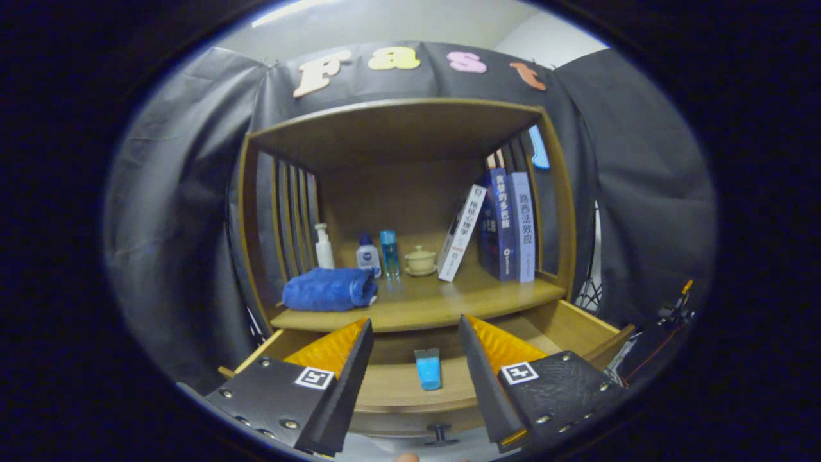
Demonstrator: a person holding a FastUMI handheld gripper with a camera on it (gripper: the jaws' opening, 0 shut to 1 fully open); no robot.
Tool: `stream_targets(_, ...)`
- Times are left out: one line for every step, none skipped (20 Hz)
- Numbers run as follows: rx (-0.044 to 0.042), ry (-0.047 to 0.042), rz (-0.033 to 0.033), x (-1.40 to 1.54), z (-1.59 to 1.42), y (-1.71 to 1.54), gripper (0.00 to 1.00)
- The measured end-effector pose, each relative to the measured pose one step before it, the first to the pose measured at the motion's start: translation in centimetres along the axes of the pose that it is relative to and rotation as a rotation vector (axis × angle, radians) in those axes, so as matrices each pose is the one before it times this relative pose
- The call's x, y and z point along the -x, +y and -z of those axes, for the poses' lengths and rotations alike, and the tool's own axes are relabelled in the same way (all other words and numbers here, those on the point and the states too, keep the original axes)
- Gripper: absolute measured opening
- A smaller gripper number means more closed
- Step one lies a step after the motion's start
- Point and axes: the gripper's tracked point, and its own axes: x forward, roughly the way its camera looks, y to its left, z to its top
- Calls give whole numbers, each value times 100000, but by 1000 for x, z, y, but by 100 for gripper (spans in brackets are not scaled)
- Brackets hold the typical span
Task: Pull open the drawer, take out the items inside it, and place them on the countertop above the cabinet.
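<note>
1. The cabinet (410,122) is the biggest thing ahead of me, a wooden open-fronted unit with slatted sides, standing against the black cloth wall. It looks heavy and fixed, and I judge it will not shift under a pull.

2. The countertop (442,298) is its wooden shelf surface, just above the drawer. That is where the items must go. A folded blue towel (330,289), some small bottles, a lidded cup and a row of books (507,224) already stand on it; the front middle looks bare.

3. The drawer (397,382) is already pulled out below the countertop, its floor in plain sight, its knob (440,434) low between my fingers. It looks stiff and sound.

4. My gripper (414,378) hangs above the drawer with its fingers spread wide, holding nothing.

5. The blue tube (428,369) lies flat on the drawer floor, between my fingers and a little beyond their tips, apart from the drawer walls. I judge it light, soft-bodied and somewhat slick. I would take it across its narrow width near the middle and squeeze gently, since a hard pinch could dent it or make it squirt sideways.
</note>
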Motion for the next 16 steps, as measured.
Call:
stream_targets(2399,6483,986,-1168,923,39,80)
stream_targets(2476,7374,1473,-1093,982,-182,80)
stream_targets(2626,7505,1619,-1196,984,-213,80)
stream_targets(1768,6125,1604,-1128,616,-170,80)
stream_targets(149,4689,1238,-1039,330,-39,80)
stream_targets(-1459,3437,735,-1157,66,-44,80)
stream_targets(-1680,3655,-353,-1109,387,48,80)
stream_targets(-1122,3899,382,-931,507,-56,80)
stream_targets(-318,3097,94,-1053,523,-106,80)
stream_targets(69,4515,709,-788,681,-193,80)
stream_targets(107,4641,940,-830,857,-157,80)
stream_targets(-396,3435,214,-547,535,-8,80)
stream_targets(-1317,2078,151,-535,373,-129,80)
stream_targets(-2043,1537,229,-413,229,-71,80)
stream_targets(-1649,2015,899,-352,471,-347,80)
stream_targets(-739,2749,1639,-361,372,-514,80)
